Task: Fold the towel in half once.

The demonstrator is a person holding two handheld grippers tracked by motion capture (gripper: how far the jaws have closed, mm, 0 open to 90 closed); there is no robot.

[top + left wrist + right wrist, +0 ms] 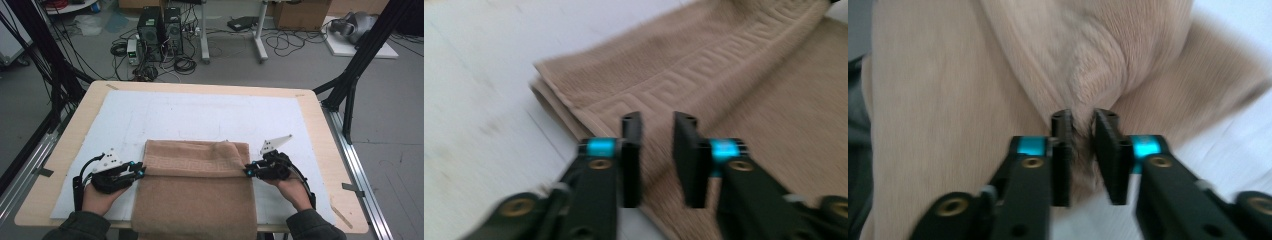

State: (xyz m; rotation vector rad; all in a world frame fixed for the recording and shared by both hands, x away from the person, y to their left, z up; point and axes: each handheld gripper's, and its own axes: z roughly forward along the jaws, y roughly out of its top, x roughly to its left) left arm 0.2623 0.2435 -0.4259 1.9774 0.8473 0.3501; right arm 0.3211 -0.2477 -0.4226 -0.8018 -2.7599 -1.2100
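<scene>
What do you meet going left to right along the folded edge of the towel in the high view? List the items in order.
left gripper → brown towel → right gripper

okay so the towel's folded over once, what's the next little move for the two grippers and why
Probably draw both grippers back off the towel. The fold already lies flat on the table; the left gripper has open jaws with nothing pinched, and the right gripper has jaws parted with cloth loose between them.
</scene>
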